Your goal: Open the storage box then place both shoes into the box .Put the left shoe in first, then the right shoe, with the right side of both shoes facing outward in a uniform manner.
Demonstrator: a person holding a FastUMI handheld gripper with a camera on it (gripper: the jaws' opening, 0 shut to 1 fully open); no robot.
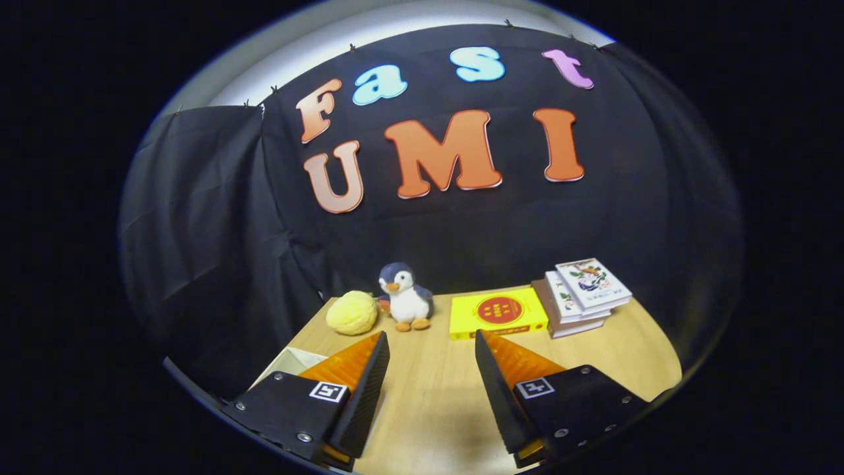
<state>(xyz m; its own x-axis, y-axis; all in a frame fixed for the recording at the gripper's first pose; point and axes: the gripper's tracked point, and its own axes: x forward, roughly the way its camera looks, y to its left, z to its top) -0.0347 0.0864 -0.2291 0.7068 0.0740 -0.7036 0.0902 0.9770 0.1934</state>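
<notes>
My gripper (432,343) is open above a light wooden table (428,396), its two black and orange fingers (366,376) wide apart with only bare tabletop between them. A white box corner (290,361) pokes out from behind the left finger, at the table's left edge; whether it is the storage box I cannot tell.
Beyond the fingers, along the table's back, stand a yellow round plush (353,313), a penguin toy (405,297), a flat yellow box (498,312) and a stack of books (580,295). Black cloth walls close the booth behind and to the left.
</notes>
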